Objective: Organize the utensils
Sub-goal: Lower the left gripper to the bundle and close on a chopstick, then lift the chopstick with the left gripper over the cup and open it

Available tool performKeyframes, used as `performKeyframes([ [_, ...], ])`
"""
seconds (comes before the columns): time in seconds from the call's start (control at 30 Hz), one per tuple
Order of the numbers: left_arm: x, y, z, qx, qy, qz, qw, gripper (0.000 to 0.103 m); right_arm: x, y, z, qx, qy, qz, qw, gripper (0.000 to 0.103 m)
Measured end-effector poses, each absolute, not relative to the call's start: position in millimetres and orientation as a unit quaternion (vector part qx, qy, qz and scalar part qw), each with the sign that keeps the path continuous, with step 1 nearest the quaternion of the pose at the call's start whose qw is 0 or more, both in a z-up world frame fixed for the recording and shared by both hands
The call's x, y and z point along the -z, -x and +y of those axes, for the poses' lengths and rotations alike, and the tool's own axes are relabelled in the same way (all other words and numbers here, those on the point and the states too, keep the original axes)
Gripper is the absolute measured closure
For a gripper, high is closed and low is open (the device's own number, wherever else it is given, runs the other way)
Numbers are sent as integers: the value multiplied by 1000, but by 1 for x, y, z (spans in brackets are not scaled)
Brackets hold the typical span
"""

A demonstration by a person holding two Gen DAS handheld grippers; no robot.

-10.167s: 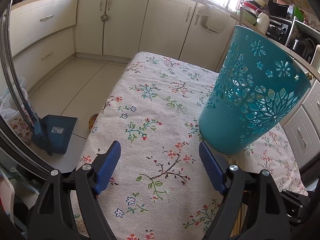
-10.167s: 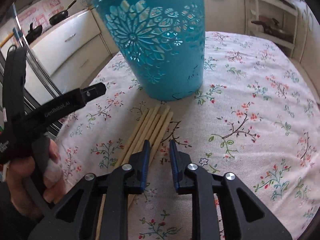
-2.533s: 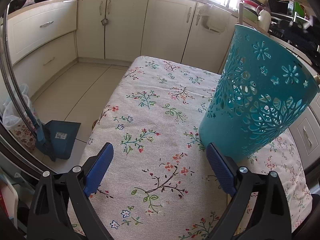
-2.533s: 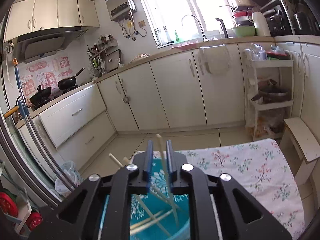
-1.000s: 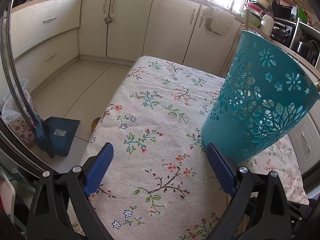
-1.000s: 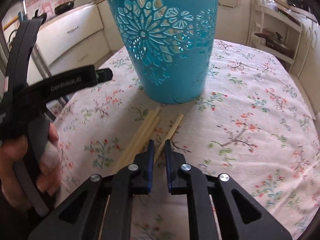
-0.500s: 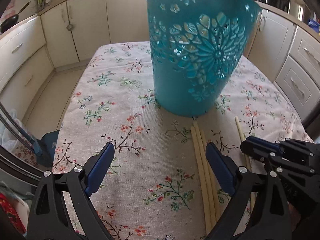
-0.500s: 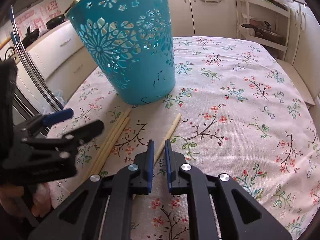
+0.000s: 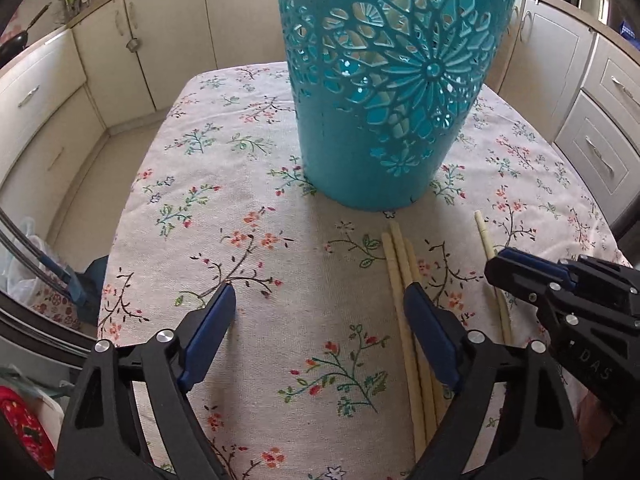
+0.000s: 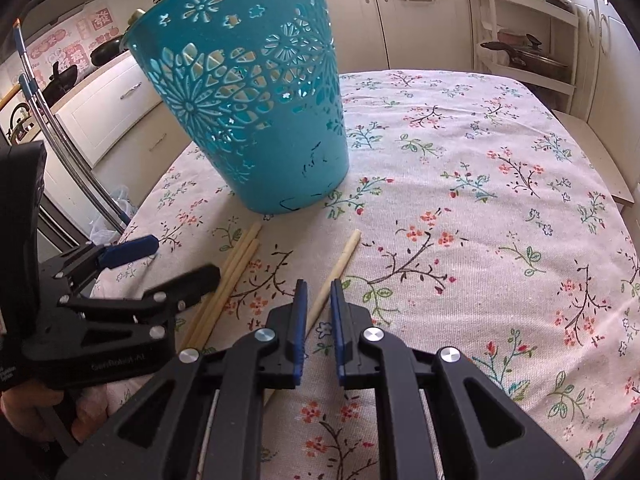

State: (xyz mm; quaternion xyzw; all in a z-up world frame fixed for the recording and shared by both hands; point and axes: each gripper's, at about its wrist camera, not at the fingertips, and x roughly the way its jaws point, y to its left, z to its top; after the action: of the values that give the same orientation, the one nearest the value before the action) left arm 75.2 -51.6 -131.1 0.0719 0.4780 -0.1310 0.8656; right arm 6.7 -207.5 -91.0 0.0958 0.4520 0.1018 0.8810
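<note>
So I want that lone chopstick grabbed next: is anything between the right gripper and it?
Nothing visible. The lone chopstick lies bare on the tablecloth, running in between the right gripper's narrowly parted fingers; the bundle lies apart, to its left.

Left gripper (image 9: 319, 306) was swung round to face the basket (image 9: 394, 80), one chopstick (image 10: 335, 272) was left apart from the bundle (image 10: 224, 288), right gripper (image 10: 318, 296) was lowered over it.

We see a floral-printed cloth (image 9: 248, 264) covering the table, with cream kitchen cabinets (image 9: 172, 40) behind it. A blue dustpan (image 9: 94, 284) stands on the floor, and a white open shelf rack (image 10: 524, 28) holds a dark pan (image 10: 520, 54).
</note>
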Motion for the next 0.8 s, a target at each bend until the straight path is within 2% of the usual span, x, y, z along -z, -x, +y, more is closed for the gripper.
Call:
performKeyframes([
  [0.23, 132, -74, -53, 126, -78, 477, 867, 33, 91, -9, -208, -105, -85, 455, 880, 90],
  [0.3, 131, -76, -53, 127, -78, 475, 867, 43, 90, -12, -204, -106, -68, 455, 882, 91],
  [0.37, 129, -77, -53, 132, -78, 474, 867, 59, 90, -13, -198, -120, -39, 456, 881, 91],
  [0.43, 128, -77, -52, 138, -76, 477, 864, 68, 89, -13, -196, -132, -19, 459, 878, 91],
  [0.6, 126, -80, -51, 145, -71, 490, 857, 69, 90, -16, -216, -117, -56, 464, 876, 92],
  [0.63, 126, -79, -51, 147, -68, 490, 857, 76, 90, -16, -215, -116, -55, 463, 877, 92],
  [0.67, 127, -80, -51, 149, -66, 488, 857, 89, 90, -16, -213, -115, -50, 460, 879, 92],
  [0.73, 127, -82, -50, 153, -60, 491, 856, 96, 91, -16, -211, -117, -52, 453, 882, 92],
  [0.8, 126, -85, -45, 158, -36, 496, 853, 98, 93, -15, -214, -121, -66, 451, 882, 92],
])
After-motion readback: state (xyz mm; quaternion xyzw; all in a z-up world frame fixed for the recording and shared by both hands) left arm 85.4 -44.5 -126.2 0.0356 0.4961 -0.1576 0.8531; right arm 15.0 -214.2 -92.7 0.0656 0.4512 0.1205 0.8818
